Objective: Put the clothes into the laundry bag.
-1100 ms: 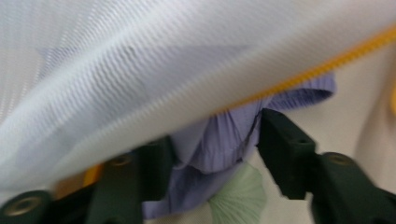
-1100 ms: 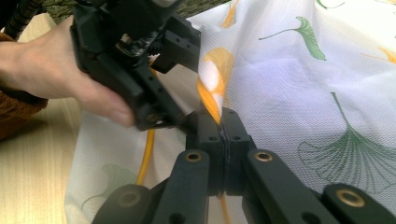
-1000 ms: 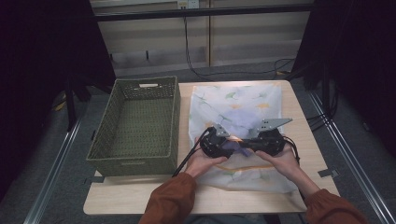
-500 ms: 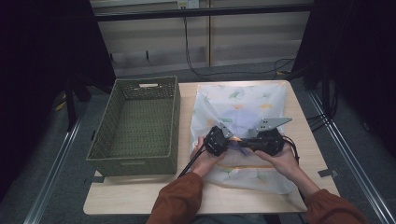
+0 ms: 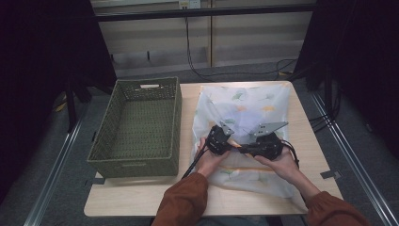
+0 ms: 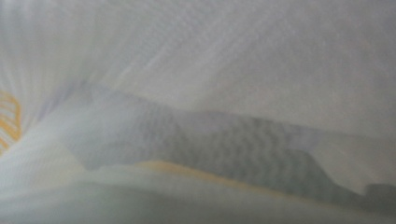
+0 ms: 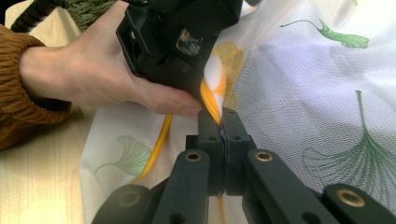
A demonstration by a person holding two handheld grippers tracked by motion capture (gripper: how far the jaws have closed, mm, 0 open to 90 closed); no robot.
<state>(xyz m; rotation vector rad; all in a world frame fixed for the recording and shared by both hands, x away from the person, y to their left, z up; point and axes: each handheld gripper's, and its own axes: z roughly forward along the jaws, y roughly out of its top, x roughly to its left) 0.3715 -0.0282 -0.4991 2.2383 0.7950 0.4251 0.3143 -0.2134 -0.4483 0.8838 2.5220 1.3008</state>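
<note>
The white mesh laundry bag (image 5: 244,117) with a ginkgo print lies on the bench (image 5: 141,200), at three o'clock from the empty green basket (image 5: 136,127). The right tongs (image 7: 223,122) pinch its yellow-trimmed edge. The left tongs (image 5: 221,141), just reopening, press close beside them; their grip I cannot tell. Folding has barely begun.

High cam sits above the person's side, looking forward and down over the whole table (image 5: 141,207). Right gripper cam looks along its jaws, very near the cloth (image 7: 299,79). Left gripper cam is pressed against that cloth, blurred. All three views share the cloth.
</note>
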